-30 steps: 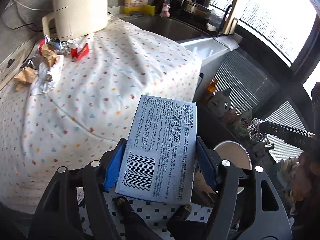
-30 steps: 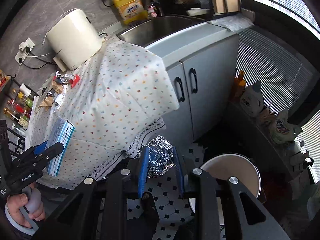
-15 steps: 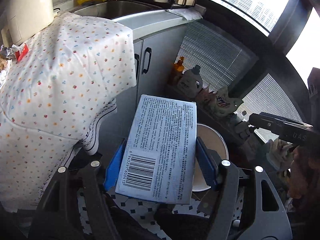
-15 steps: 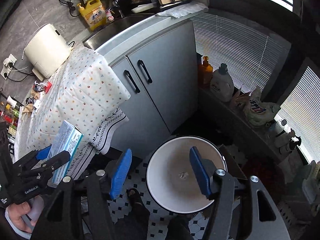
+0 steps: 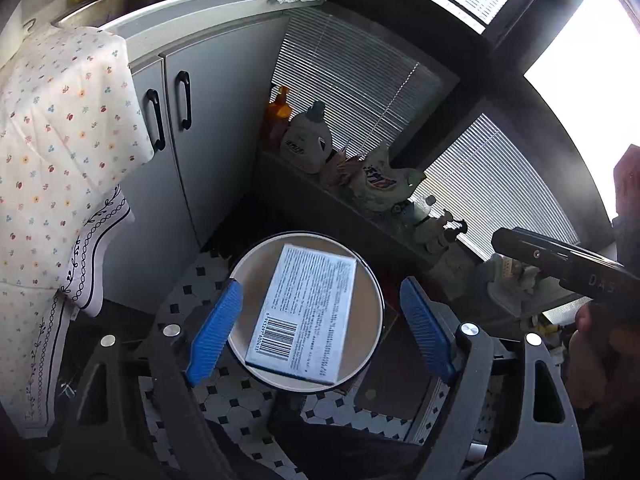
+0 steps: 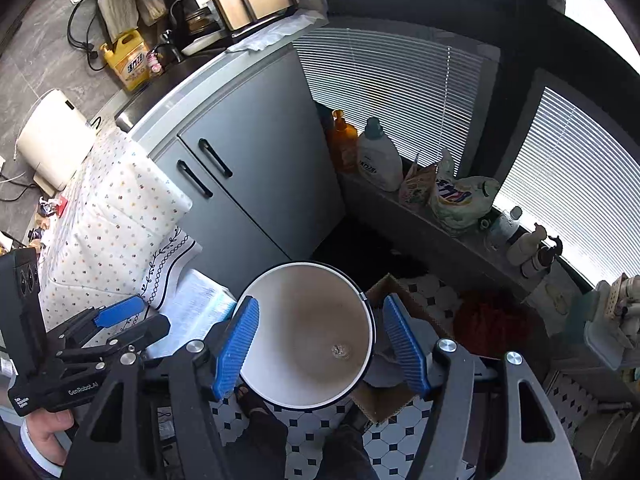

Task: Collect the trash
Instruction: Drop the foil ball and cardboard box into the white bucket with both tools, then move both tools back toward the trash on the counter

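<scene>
A round white bin [image 5: 256,252] stands on the tiled floor below both grippers. My left gripper [image 5: 320,304] hangs over it with its jaws opening. The printed blue-grey carton [image 5: 304,312] lies loose between the blue pads [image 5: 216,332], touching neither, over the bin's mouth. In the right wrist view my right gripper [image 6: 320,320] is above the same bin [image 6: 288,300], jaws opening, nothing between them. A small foil ball [image 6: 340,350] lies at the bin's bottom. The left gripper [image 6: 154,316] and the blurred carton [image 6: 196,312] show at the left.
A grey cabinet [image 5: 208,152] with two black handles stands behind the bin, and a flowered cloth [image 5: 60,152] hangs at the left. Detergent bottles [image 6: 378,156] line a low ledge by the blinds. An open cardboard box [image 6: 384,396] sits right of the bin. A person's foot [image 6: 256,404] is near.
Both grippers swung from the cloth-covered table to above the bin. The right one opened and dropped the foil ball in. The left one opened and let go of the carton.
</scene>
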A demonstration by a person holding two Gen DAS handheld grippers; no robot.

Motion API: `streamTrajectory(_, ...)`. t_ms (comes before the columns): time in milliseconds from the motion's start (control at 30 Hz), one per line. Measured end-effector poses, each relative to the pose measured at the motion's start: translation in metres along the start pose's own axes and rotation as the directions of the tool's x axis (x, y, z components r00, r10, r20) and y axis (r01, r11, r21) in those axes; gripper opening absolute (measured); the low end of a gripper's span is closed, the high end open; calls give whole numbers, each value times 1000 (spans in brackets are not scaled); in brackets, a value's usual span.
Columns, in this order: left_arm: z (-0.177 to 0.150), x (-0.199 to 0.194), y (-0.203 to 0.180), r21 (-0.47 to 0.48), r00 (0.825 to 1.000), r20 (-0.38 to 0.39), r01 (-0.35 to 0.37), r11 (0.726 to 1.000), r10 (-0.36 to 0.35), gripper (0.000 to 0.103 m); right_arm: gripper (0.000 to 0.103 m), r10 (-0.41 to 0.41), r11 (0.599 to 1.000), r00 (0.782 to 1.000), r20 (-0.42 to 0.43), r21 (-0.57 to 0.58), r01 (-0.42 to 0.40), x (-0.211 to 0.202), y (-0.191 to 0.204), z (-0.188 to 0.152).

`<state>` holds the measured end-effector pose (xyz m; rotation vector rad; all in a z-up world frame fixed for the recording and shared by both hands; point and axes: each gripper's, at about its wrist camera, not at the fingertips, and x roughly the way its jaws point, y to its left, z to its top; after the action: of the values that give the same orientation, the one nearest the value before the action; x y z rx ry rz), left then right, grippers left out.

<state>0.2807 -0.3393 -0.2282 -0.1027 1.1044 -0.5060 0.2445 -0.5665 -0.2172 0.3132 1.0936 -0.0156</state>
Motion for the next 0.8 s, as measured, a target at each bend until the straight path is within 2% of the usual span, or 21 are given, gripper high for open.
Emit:
streamTrajectory(67, 5, -11, 3, 4, 1000, 21, -12, 1000, 12, 87, 66, 16, 1000, 1000, 2, 0, -16, -3, 3, 2)
streamTrajectory(233, 9, -46, 28, -39, 993, 97, -70, 997, 74, 91, 80, 58, 995, 998, 38, -83, -55, -8, 35, 9)
streamTrajectory(367, 4, -89, 61, -145, 971, 187, -123, 982, 149, 91, 88, 124, 979, 991, 42, -171, -115, -7, 77, 18)
streamTrajectory(500, -5, -129, 90, -226, 938, 233, -205, 952, 257, 91, 95, 214, 941, 975, 60, -280, -190, -8, 126, 23)
streamTrajectory(600, -17, -158, 111, -304, 906, 260, -252, 919, 335, 97, 95, 283, 909, 958, 54, -333, -250, -10, 163, 27)
streamTrajectory(800, -46, -208, 142, -422, 845, 298, -301, 855, 445, 97, 95, 352, 842, 934, 65, -457, -285, -22, 228, 27)
